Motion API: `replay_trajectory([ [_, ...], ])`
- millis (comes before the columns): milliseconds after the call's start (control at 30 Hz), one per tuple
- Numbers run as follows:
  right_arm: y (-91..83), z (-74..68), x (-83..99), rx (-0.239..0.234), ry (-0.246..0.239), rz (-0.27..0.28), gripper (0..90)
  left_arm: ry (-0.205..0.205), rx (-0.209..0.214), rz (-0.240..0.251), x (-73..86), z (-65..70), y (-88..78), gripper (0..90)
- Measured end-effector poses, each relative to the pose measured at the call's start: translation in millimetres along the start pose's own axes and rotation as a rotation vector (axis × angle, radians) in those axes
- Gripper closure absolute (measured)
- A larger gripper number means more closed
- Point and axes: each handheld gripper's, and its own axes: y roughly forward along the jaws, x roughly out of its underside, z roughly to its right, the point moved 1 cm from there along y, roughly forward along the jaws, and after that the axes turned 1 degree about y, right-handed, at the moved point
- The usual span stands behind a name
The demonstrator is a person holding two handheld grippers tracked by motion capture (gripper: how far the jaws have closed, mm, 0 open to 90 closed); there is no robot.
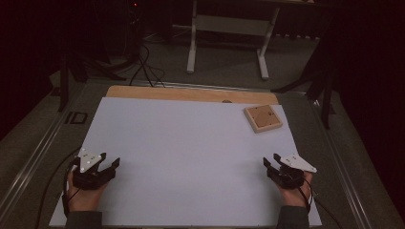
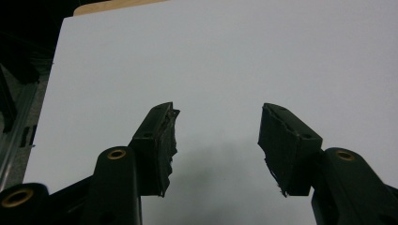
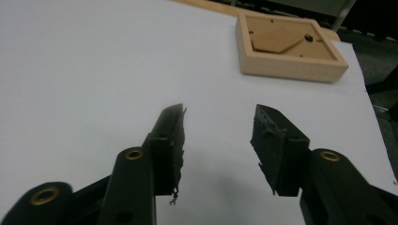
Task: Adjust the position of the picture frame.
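The left gripper (image 1: pixel 109 168) was black, with angular linked arms; a pale grey three-cornered plate sat on top, dotted with small dark and greenish marks; a black cable trailed from it past the wrist. The right gripper (image 1: pixel 269 163) matched it, black with the same grey plate and a thin looping cable. In the gripper views each jaw was matt black, blocky, tapering to a slanted tip; brass-coloured rings marked the pivot holes; the inner pads (image 2: pixel 168 140) were dark, rough and frayed at the edges, with a loose thread hanging on the right gripper's. Both forearms wore dark grey sleeves (image 1: pixel 83 220).
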Motion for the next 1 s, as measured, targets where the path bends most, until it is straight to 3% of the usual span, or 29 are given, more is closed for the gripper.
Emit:
replay_trajectory([
  [267, -0.3, 0.5, -13.5, 0.010, -0.022, 0.018, 57.7, -0.006, -0.007, -0.006, 1.3, -0.8, -0.3, 46.1],
  [433, 4.4, 5.7, -26.4, 0.026, -0.017, 0.024, 59.6, -0.033, -0.012, 0.001, 2.4, -3.5, -1.8, 46.1],
  [667, 13.1, 13.8, -41.5, 0.044, -0.028, 0.020, 62.3, -0.033, -0.011, 0.004, 2.0, -3.8, -1.2, 46.2],
  [1000, 26.3, 24.0, -53.3, 0.067, -0.028, 0.022, 73.0, -0.031, -0.013, -0.004, 2.1, -3.6, 1.5, 46.2],
])
